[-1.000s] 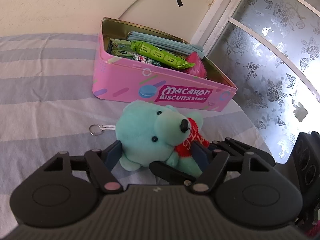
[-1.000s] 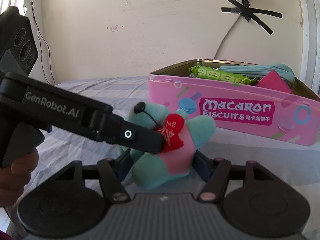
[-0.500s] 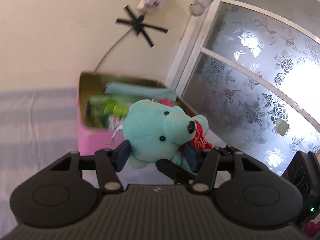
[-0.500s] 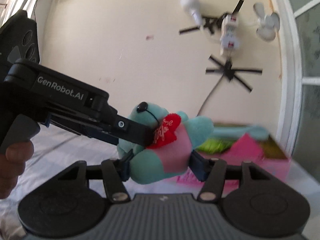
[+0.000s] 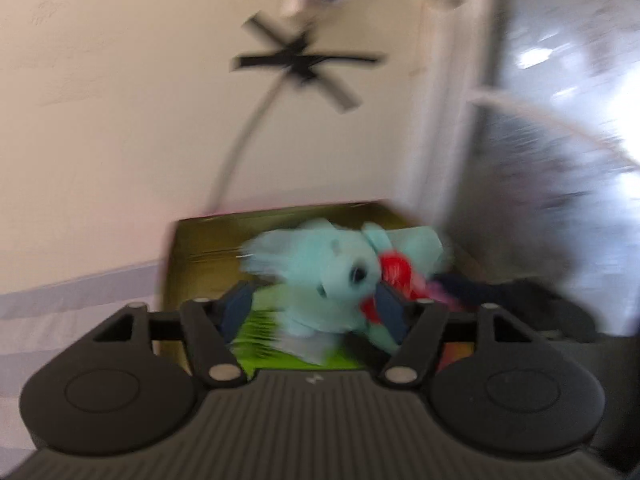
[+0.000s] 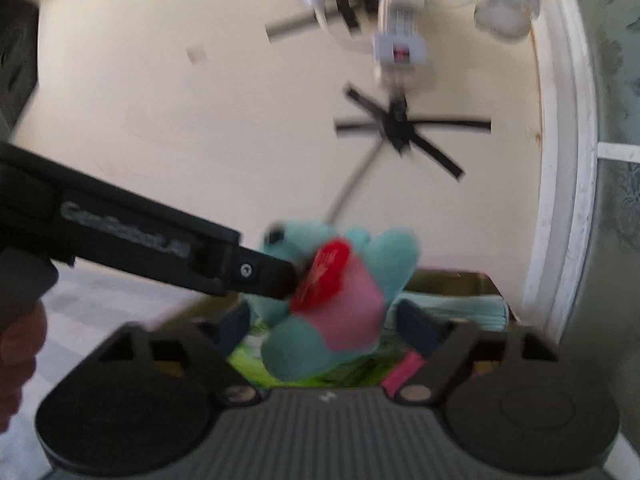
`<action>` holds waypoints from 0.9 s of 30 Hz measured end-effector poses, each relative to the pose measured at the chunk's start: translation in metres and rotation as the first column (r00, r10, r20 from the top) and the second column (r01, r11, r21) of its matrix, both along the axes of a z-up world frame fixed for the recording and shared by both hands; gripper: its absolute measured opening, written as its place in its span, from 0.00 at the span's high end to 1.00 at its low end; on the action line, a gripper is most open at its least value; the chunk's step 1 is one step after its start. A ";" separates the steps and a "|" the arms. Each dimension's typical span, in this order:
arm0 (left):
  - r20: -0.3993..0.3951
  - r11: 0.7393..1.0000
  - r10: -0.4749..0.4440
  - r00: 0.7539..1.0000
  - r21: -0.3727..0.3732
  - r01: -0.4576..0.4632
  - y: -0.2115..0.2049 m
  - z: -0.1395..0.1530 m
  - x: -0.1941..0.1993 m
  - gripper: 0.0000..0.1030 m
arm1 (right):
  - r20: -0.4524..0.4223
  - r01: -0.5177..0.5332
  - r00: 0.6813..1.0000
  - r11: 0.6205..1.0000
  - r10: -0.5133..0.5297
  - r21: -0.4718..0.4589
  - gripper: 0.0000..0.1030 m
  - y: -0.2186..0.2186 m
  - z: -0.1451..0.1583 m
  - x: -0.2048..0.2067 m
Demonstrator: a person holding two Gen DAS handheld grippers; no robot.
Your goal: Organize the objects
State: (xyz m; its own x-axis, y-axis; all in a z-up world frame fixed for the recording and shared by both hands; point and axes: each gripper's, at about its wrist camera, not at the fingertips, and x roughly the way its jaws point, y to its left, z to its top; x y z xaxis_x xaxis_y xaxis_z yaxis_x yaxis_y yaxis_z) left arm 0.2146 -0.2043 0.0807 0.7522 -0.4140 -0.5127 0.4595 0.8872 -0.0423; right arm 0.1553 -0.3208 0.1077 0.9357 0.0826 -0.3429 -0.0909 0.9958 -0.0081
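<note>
The teal plush bear [image 5: 320, 280] hangs just above the open tin [image 5: 200, 248], over the green snack packets [image 5: 260, 340] that lie inside it, and both grippers sit around it with their jaws opening. In the left wrist view the left gripper [image 5: 316, 308] has the bear between its blue pads [image 5: 388, 312]; the right-hand pad looks to touch the bear's muzzle side while the other stands clear, so the grip reads as released or nearly so, though blur makes that uncertain. In the right wrist view the right gripper [image 6: 328, 324] stands wide, both pads apart from the bear's pink belly and red heart [image 6: 324, 276], so it is let go. The left gripper's finger [image 6: 256, 276] crosses in front of the bear there. The risk, as I judge it: the tin is already full, so the soft bear may land on the packets, roll toward the tin's wall and tip out, or its cord may snag a finger as the hands pull away. The only writing is a pale brand mark on the left gripper's body, too smeared to read with certainty; the heart's lettering is unreadable.
</note>
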 end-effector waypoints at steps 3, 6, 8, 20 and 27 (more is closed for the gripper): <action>-0.046 0.998 0.065 0.997 0.005 -0.065 0.006 -0.010 0.005 0.31 | 0.019 0.014 1.000 0.997 -0.015 0.077 0.14 -0.012 -0.006 -0.013; -0.021 0.992 0.127 0.992 0.022 -0.126 0.015 -0.014 -0.011 0.28 | 0.035 0.039 0.998 0.991 -0.044 0.128 0.14 -0.020 -0.009 -0.035; -0.013 0.989 0.148 0.989 0.029 -0.148 0.020 -0.013 -0.025 0.25 | 0.043 0.047 0.998 0.984 -0.056 0.171 0.14 -0.025 -0.009 -0.052; 0.071 0.968 0.229 0.971 0.086 -0.234 0.060 -0.007 -0.117 0.04 | -0.062 0.098 0.995 0.901 -0.078 0.423 0.04 -0.030 -0.009 -0.135; 0.048 0.967 0.237 0.970 0.088 -0.241 0.081 -0.015 -0.150 0.00 | -0.100 0.087 0.994 0.890 -0.047 0.448 0.00 -0.018 -0.002 -0.161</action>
State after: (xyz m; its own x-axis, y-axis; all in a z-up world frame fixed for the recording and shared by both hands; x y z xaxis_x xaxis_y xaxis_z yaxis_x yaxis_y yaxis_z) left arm 0.0642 -0.1230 0.0654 0.8425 -0.1718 -0.5106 0.2334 0.9706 0.0584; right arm -0.0061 -0.3384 0.1054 0.9141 0.1851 -0.3608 -0.0043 0.8941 0.4478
